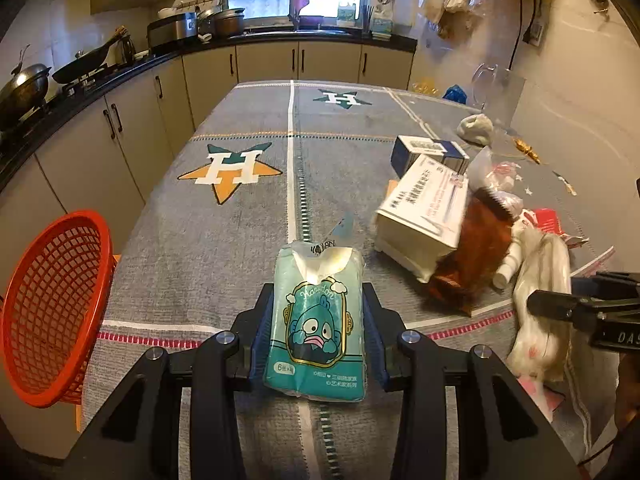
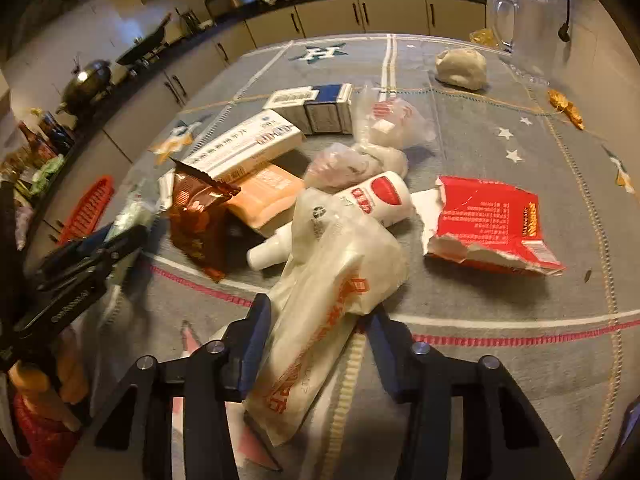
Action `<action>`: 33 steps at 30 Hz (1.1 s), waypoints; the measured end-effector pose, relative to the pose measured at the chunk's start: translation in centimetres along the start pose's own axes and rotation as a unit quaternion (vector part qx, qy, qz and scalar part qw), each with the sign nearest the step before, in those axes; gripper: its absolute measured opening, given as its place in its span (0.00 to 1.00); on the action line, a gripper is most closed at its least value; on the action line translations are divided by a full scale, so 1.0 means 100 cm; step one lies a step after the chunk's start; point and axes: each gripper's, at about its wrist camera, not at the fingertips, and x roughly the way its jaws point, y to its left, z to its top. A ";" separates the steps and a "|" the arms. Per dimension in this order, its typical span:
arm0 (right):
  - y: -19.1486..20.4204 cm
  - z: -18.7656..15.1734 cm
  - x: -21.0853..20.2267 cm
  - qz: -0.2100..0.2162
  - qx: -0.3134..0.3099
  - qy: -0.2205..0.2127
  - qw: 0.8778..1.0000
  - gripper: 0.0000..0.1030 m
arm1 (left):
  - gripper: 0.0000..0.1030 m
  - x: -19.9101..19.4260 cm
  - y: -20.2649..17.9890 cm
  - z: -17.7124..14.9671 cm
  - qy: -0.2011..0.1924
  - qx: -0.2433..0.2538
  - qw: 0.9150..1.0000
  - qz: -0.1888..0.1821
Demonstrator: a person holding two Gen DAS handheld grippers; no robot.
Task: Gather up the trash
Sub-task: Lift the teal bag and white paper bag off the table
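Observation:
My left gripper (image 1: 318, 300) is shut on a teal tissue pack (image 1: 316, 320) with a cartoon fish, held above the table. My right gripper (image 2: 318, 312) is shut on a white plastic bag with orange print (image 2: 332, 312); it also shows at the right of the left wrist view (image 1: 540, 304). The red mesh basket (image 1: 52, 304) stands off the table's left edge. Ahead of the right gripper lies a pile: a brown foil wrapper (image 2: 196, 216), a white bottle (image 2: 360, 208), a torn red packet (image 2: 492, 224), white cartons (image 2: 248, 144) and crumpled clear bags (image 2: 352, 160).
A grey cloth with star marks (image 1: 232, 168) covers the table. A crumpled grey wad (image 2: 460, 68) and a gold wrapper (image 2: 566, 108) lie at the far right. Kitchen counters with woks (image 1: 28, 88) run along the left and back.

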 end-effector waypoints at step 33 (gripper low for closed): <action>0.026 -0.020 -0.048 0.027 -0.046 -0.093 0.994 0.36 | 0.38 -0.054 -0.029 -0.012 -0.050 0.006 0.999 -0.003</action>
